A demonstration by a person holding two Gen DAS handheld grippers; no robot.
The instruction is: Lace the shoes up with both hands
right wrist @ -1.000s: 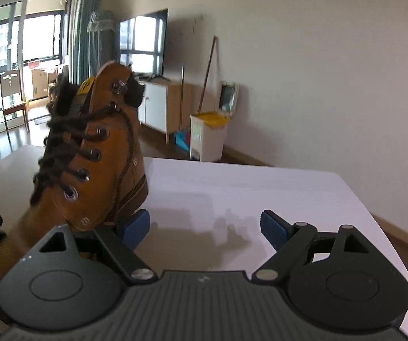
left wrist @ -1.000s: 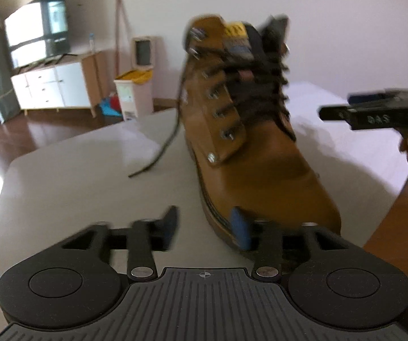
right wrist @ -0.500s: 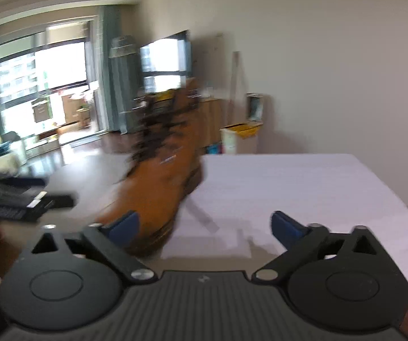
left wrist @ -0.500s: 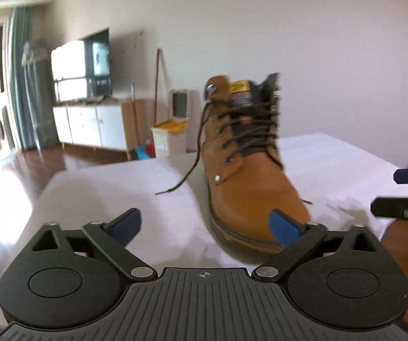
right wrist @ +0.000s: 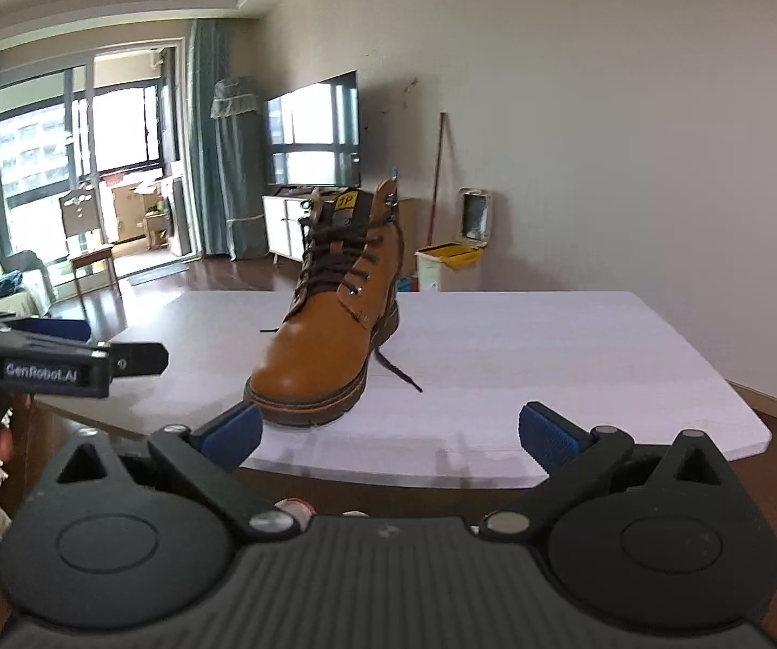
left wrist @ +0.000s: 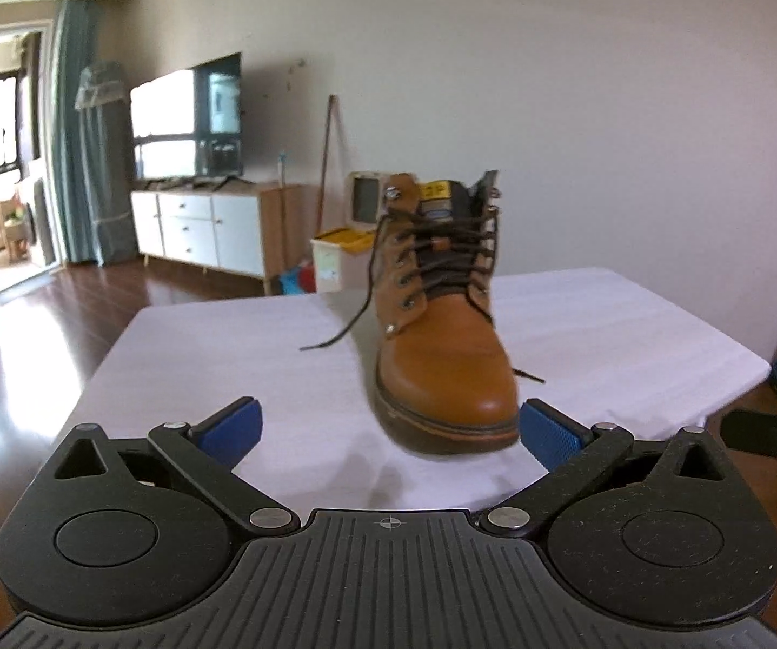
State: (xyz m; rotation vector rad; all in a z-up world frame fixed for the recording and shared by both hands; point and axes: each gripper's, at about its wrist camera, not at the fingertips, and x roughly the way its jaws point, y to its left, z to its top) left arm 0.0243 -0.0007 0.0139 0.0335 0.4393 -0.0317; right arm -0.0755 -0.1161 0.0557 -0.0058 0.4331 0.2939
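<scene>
Both my grippers have pulled back from the boot (left wrist: 442, 335) and their jaws have just been opening, nothing between them. It stands upright mid-surface (left wrist: 631, 324), toe toward me, smooth tan leather, dark cord laces (right wrist: 334, 257) crossed through metal eyelets, loose ends trailing either side. My left gripper (left wrist: 391, 424) and right gripper (right wrist: 388, 424) hang spread wide, probably released.

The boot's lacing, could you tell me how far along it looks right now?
Done: the brown boot stands on the white table, laces crossed up most eyelets. In hand: nothing; the left gripper and right gripper are open and clear of it. Left: the loose lace ends lie untied.
</scene>
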